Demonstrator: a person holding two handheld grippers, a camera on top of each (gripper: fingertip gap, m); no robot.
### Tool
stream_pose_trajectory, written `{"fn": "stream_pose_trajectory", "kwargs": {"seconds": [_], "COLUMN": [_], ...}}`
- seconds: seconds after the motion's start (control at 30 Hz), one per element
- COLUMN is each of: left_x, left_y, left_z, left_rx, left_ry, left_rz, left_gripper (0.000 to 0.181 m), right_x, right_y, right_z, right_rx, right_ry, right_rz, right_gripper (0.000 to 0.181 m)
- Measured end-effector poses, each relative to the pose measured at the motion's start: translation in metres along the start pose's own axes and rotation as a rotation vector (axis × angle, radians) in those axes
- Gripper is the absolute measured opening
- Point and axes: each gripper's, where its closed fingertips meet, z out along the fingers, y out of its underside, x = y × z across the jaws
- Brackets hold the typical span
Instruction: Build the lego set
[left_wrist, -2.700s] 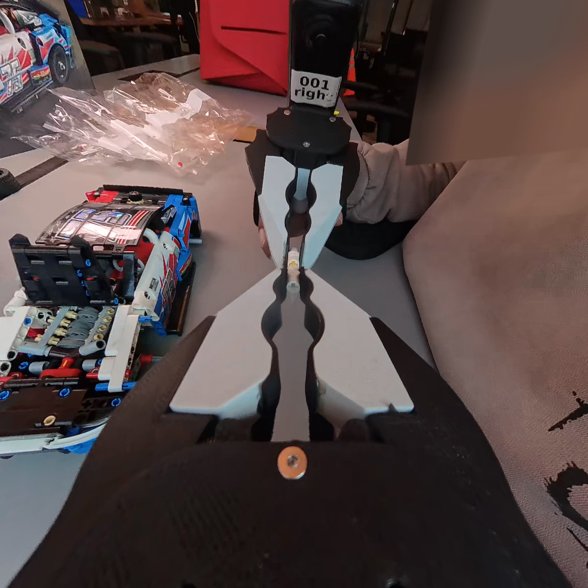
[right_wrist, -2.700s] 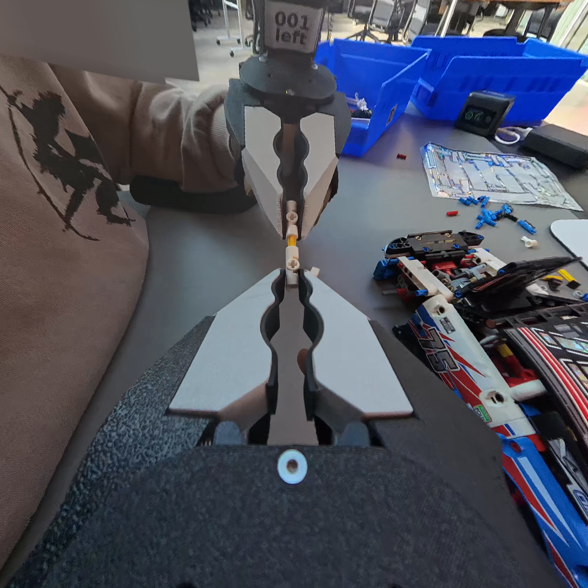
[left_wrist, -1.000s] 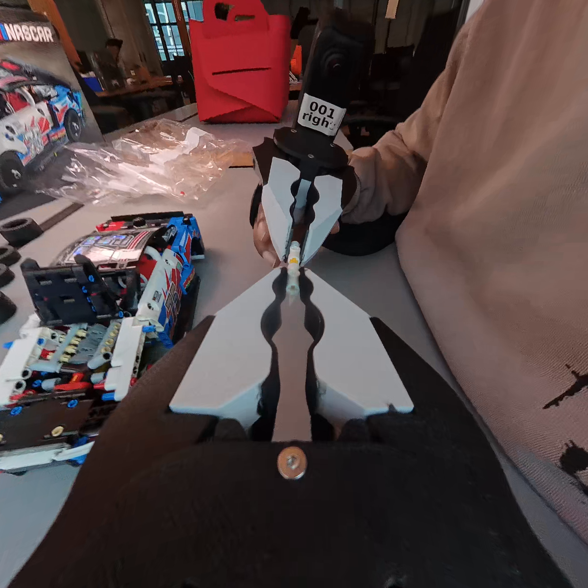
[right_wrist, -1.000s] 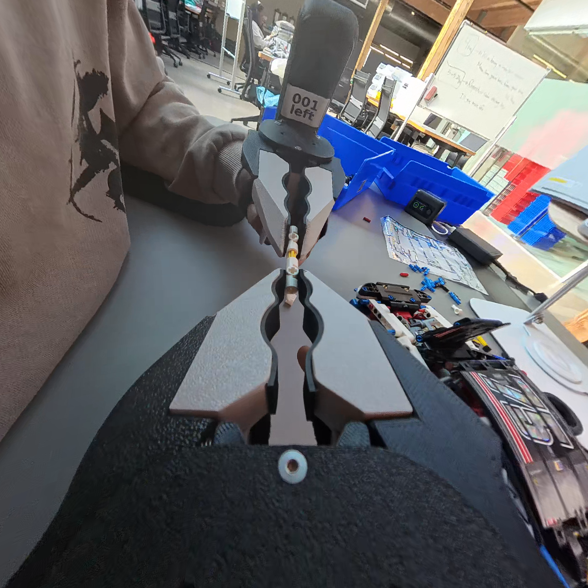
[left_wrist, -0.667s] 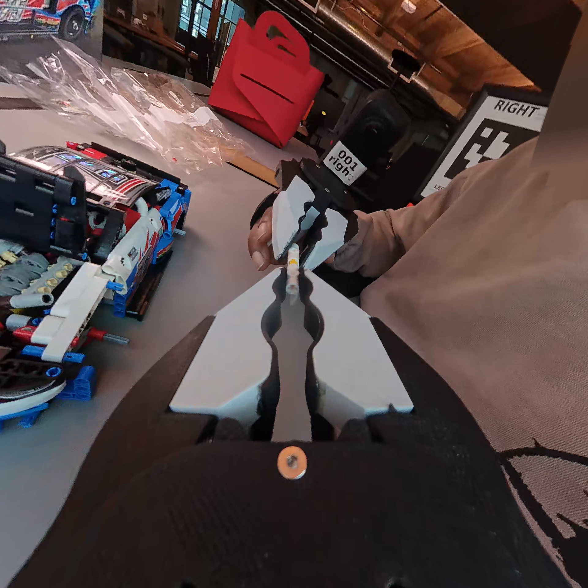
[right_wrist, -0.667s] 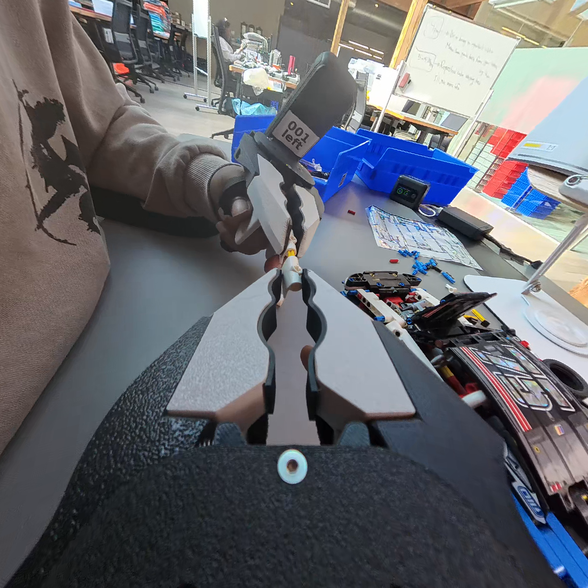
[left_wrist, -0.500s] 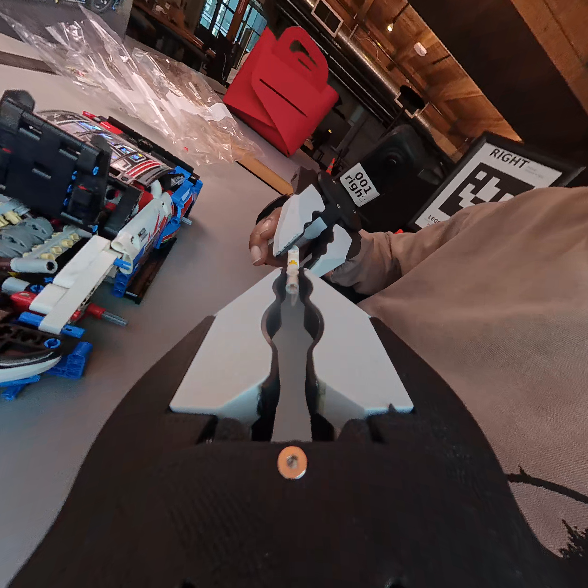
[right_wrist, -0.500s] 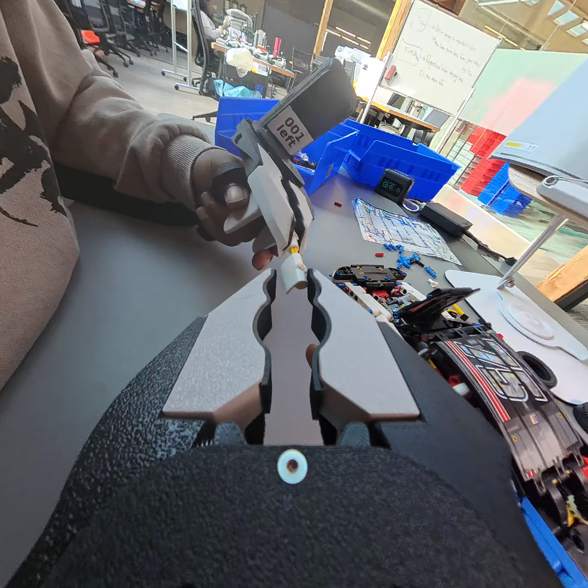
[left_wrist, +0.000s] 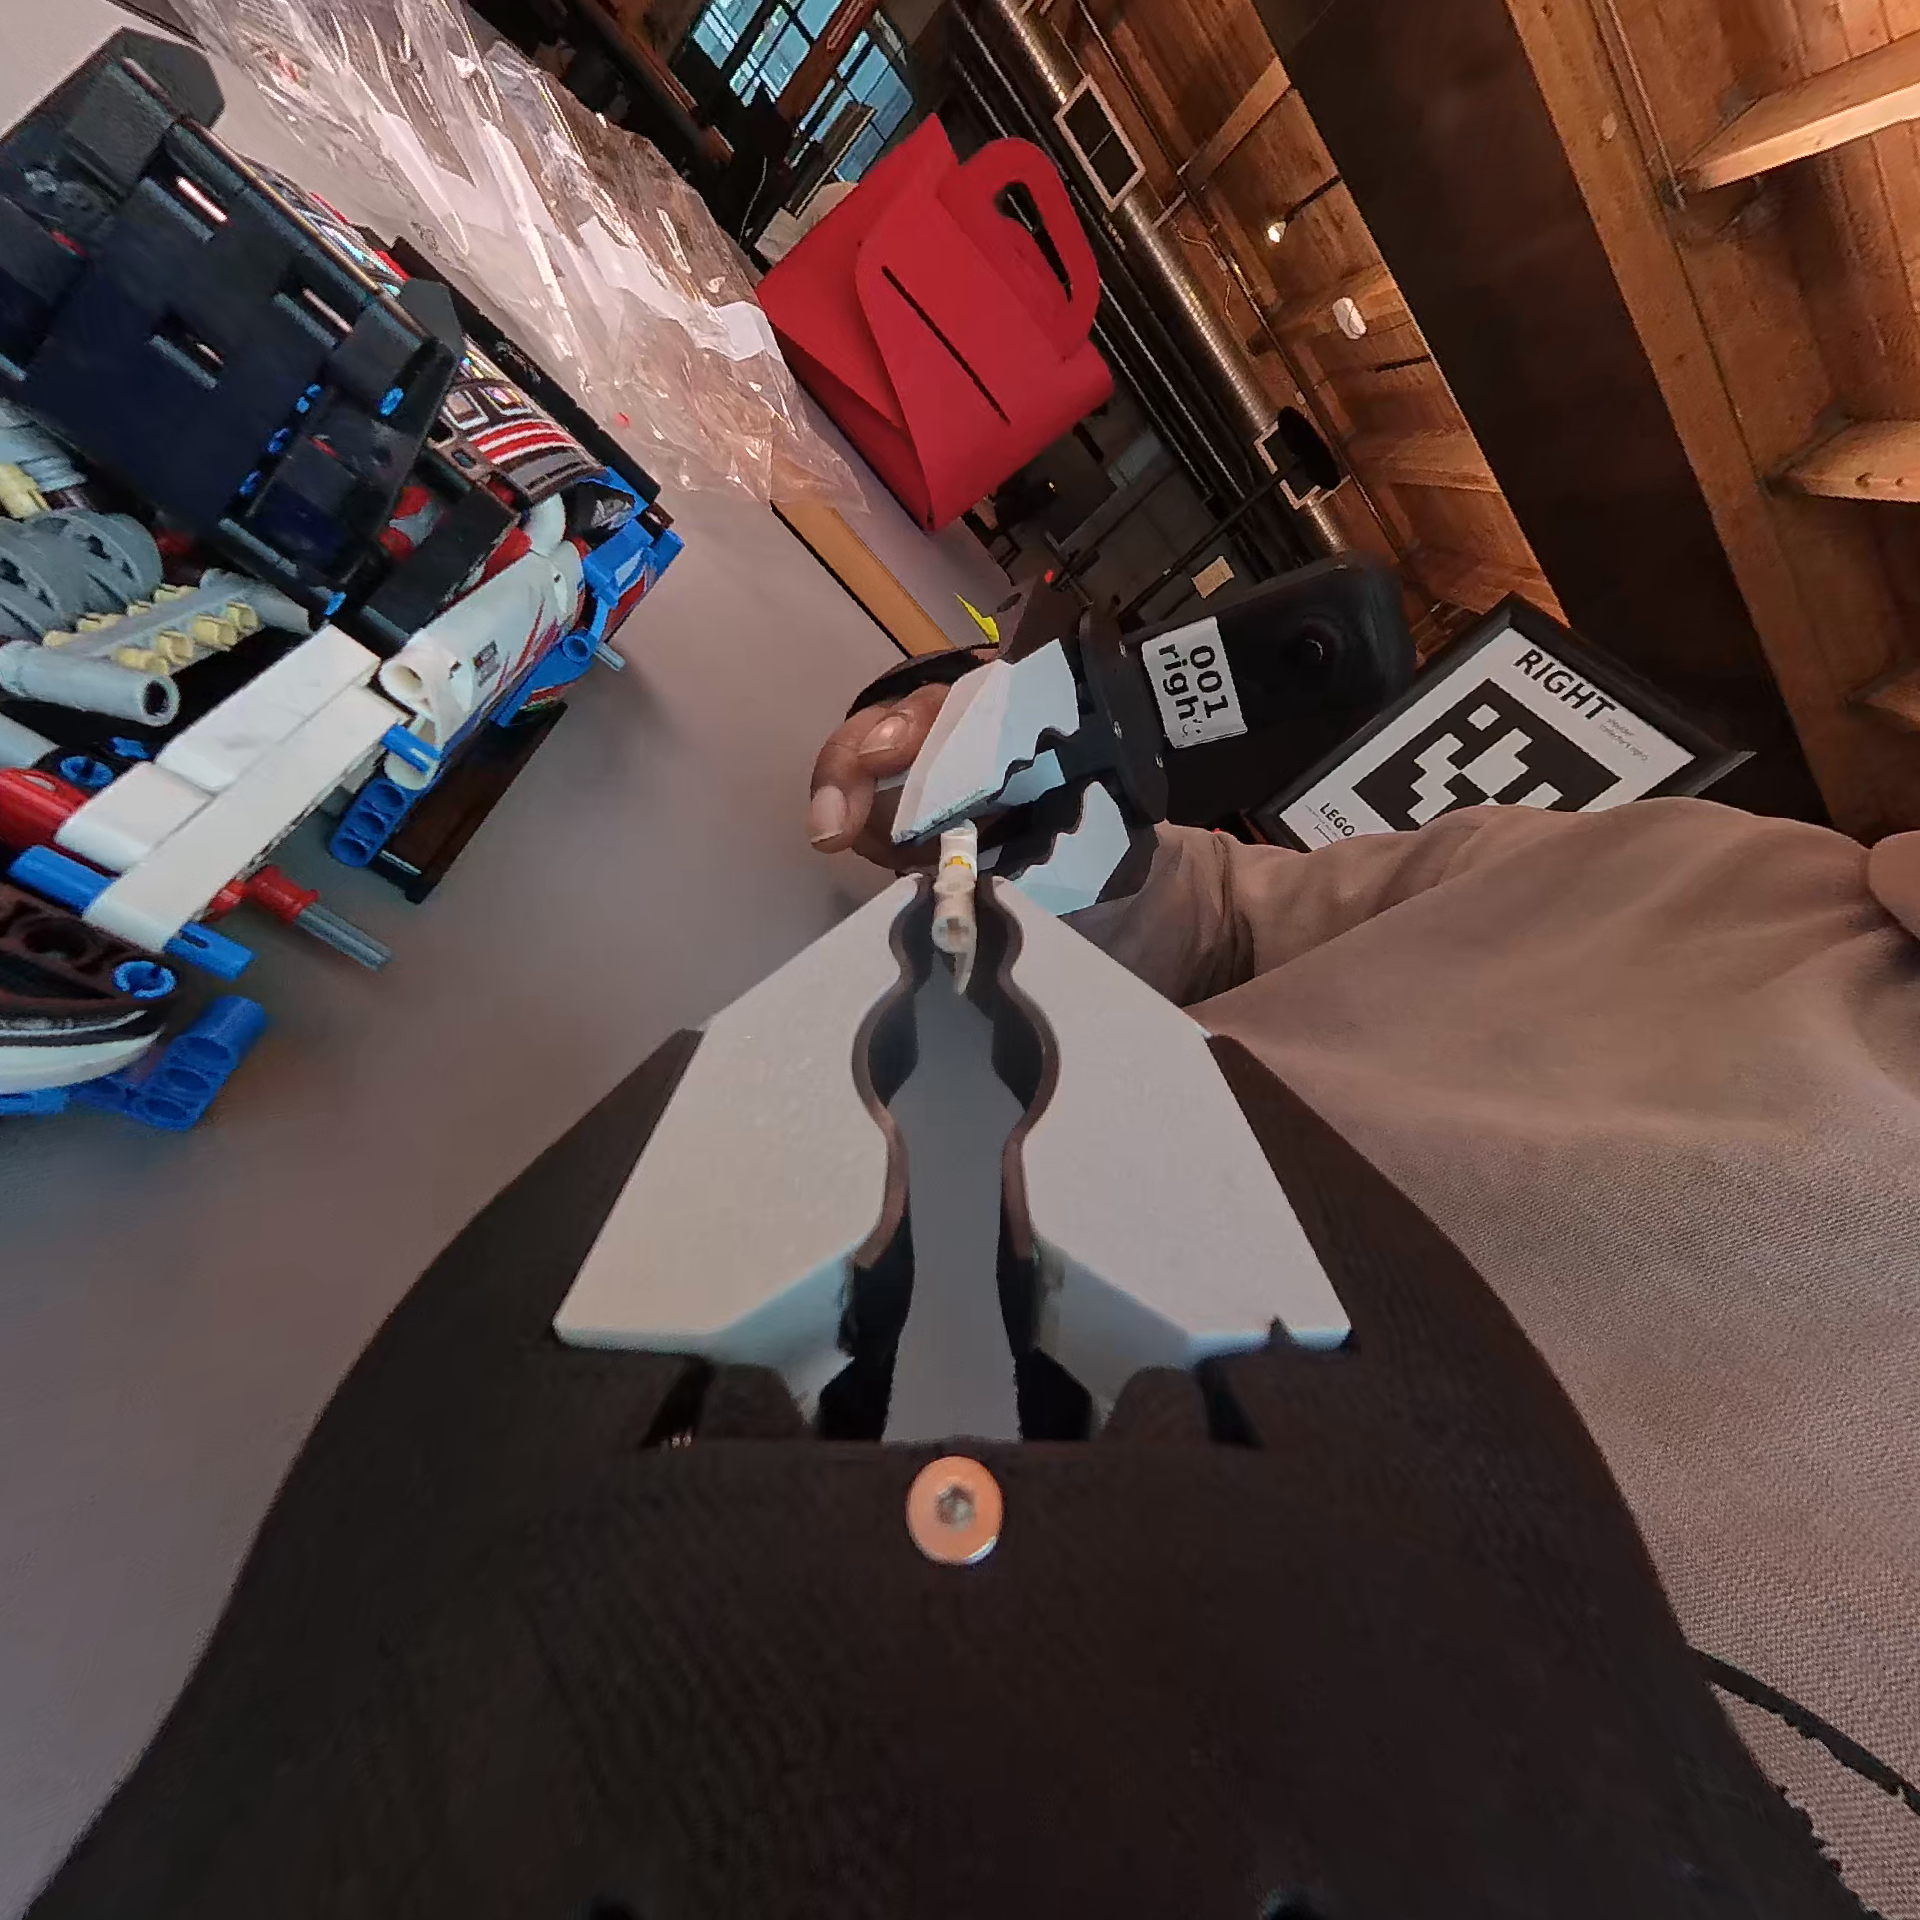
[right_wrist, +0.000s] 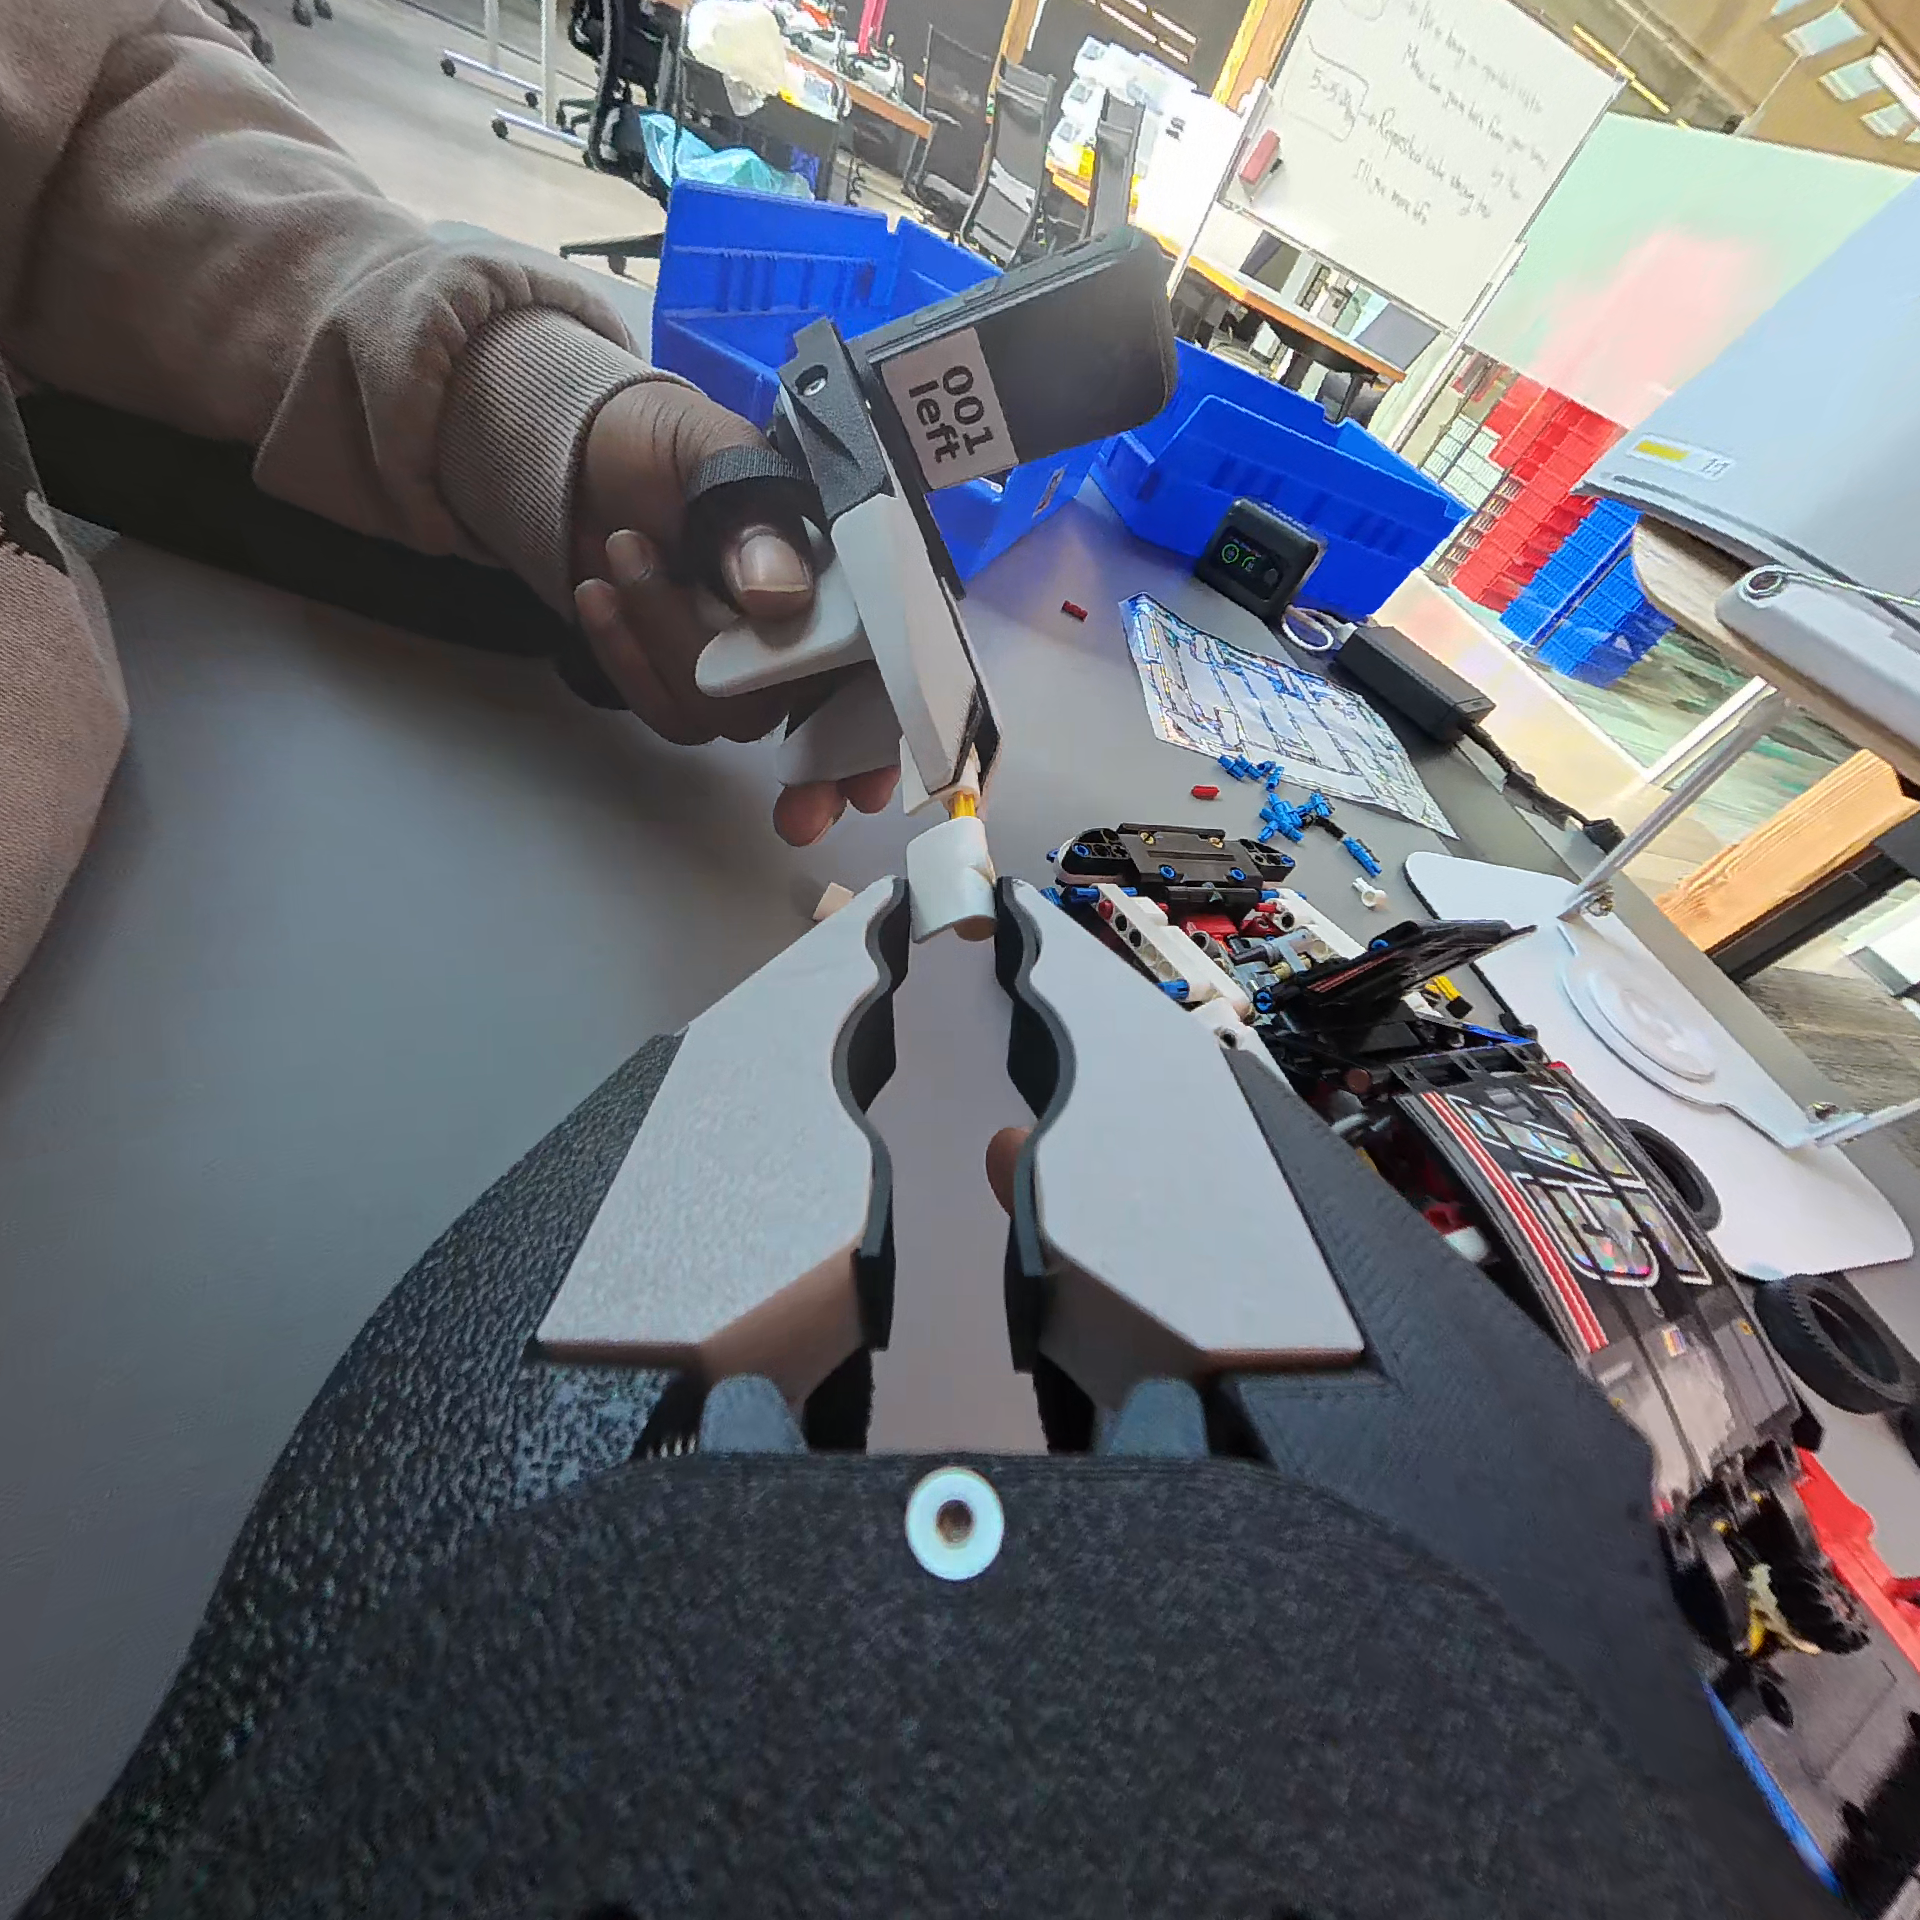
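A small assembly of two white connectors on a yellow axle (right_wrist: 961, 802) hangs between my two grippers above the grey table (right_wrist: 364, 935). My left gripper (left_wrist: 951, 906) is shut on one white connector (left_wrist: 952, 914). My right gripper (right_wrist: 951, 899) is shut on the other white connector (right_wrist: 948, 883). In the left wrist view the right gripper (left_wrist: 961, 831) lies rolled on its side. In the right wrist view the left gripper (right_wrist: 961, 779) comes down tilted from the upper left. The partly built Lego race car (left_wrist: 260, 582) stands to the left, and it also shows in the right wrist view (right_wrist: 1455, 1060).
Clear plastic bags (left_wrist: 499, 208) and a red bag (left_wrist: 956, 343) lie behind the car. Blue bins (right_wrist: 1039, 343), an instruction sheet (right_wrist: 1268, 707), loose blue pins (right_wrist: 1288, 805), a white lamp base (right_wrist: 1642, 1039) and a tyre (right_wrist: 1839, 1340) are on the right. A tan piece (right_wrist: 831, 899) lies on the table. Both grippers' tips are close together, under 4 cm apart.
Both grippers have rolled relative to each other, so each now sees the other sideways. The two connectors have come closer along the yellow axle. Both views have tilted upward.
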Motion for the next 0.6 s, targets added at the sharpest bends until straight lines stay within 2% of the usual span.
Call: {"fn": "stream_pose_trajectory", "kwargs": {"seconds": [0.6], "left_x": [-0.0017], "left_y": [-0.0062], "left_z": [-0.0025], "left_rx": [0.026], "left_ry": [-0.030], "left_rz": [0.050], "left_gripper": [0.008], "right_x": [0.0044], "right_y": [-0.0030], "right_z": [-0.0018], "right_rx": [0.031], "right_ry": [-0.016], "right_rz": [0.100], "right_gripper": [0.014]}}
